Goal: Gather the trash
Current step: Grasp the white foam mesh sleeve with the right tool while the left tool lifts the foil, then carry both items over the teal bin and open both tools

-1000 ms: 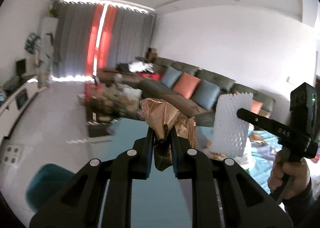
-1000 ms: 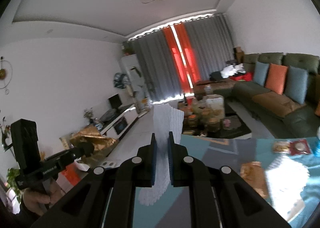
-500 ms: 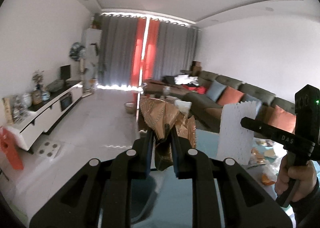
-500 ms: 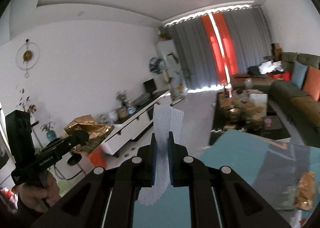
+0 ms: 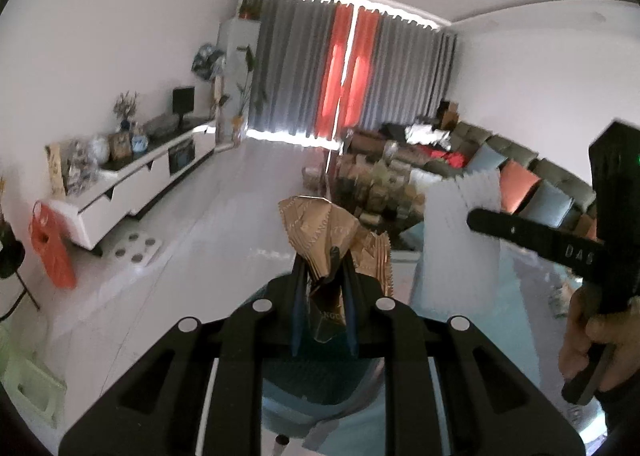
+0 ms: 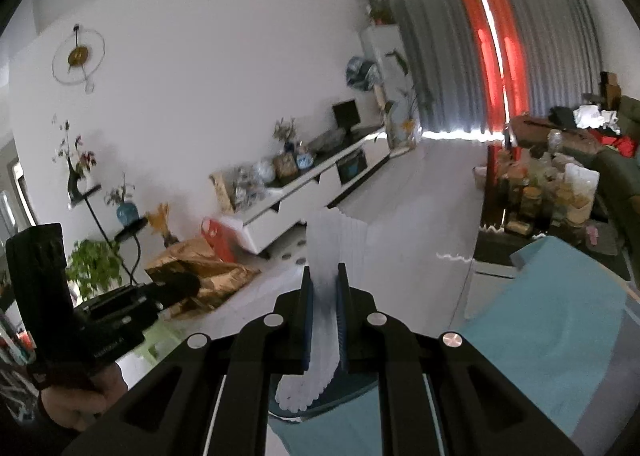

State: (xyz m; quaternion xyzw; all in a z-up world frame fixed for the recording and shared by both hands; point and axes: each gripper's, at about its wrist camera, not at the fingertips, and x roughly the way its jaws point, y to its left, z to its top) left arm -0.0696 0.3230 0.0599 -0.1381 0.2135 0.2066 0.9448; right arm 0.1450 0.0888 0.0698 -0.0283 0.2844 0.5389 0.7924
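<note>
My left gripper (image 5: 323,262) is shut on a crumpled gold foil snack wrapper (image 5: 320,232) and holds it up in the air. My right gripper (image 6: 324,280) is shut on a white ribbed foam sheet (image 6: 336,244), also held up. In the left wrist view the right gripper (image 5: 480,218) and its foam sheet (image 5: 456,240) show at the right. In the right wrist view the left gripper (image 6: 176,286) with the gold wrapper (image 6: 200,268) shows at the lower left.
A teal-covered table (image 6: 560,316) lies below to the right, with a teal chair (image 5: 316,384) under the grippers. A white TV cabinet (image 5: 140,172) lines the left wall. A cluttered coffee table (image 6: 552,192) and green sofa (image 5: 540,184) stand further off. A pale green stool (image 5: 28,388) is at the lower left.
Both grippers have swung left, away from the table toward the TV cabinet side of the room, each still holding its piece of trash.
</note>
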